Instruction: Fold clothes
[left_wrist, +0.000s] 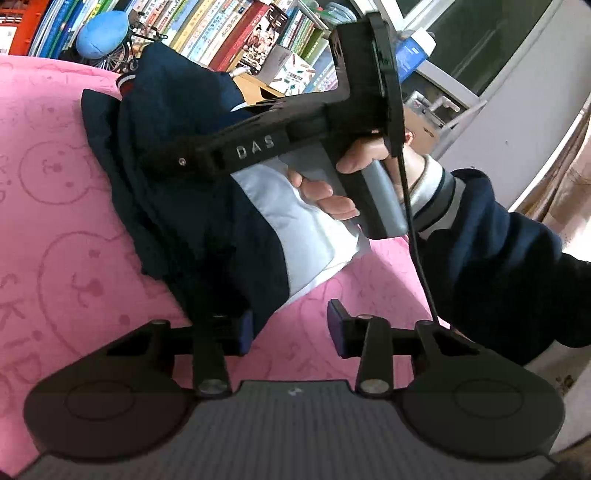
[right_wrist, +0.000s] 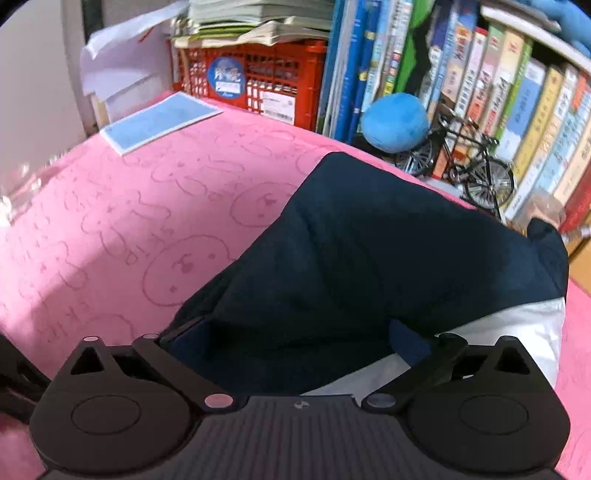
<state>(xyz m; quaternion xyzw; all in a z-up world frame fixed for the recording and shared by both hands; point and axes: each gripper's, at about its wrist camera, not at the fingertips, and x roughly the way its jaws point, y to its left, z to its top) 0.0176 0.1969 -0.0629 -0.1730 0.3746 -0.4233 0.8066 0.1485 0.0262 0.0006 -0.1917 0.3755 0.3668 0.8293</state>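
A navy jacket (left_wrist: 177, 206) with a pale grey-white panel (left_wrist: 314, 236) lies bunched on a pink bear-print cover (left_wrist: 55, 206). A red-and-white striped trim (left_wrist: 125, 84) shows at its far end. My left gripper (left_wrist: 291, 330) hovers open over the cover, its left pad (left_wrist: 245, 332) touching the jacket's near corner. A hand (left_wrist: 332, 192) holds my right gripper (left_wrist: 159, 157) side-on, its tips pressed into the dark cloth. In the right wrist view that gripper (right_wrist: 299, 332) stands wide open, with the jacket (right_wrist: 369, 258) filling the gap and covering the fingertips.
Books on a shelf (right_wrist: 517, 110) line the back. A blue plush ball (right_wrist: 395, 122) and a model bicycle (right_wrist: 469, 162) stand at the cover's far edge. A red crate (right_wrist: 258, 81) and a blue sheet (right_wrist: 159, 122) are at back left. Bare cover (right_wrist: 110, 240) lies left of the jacket.
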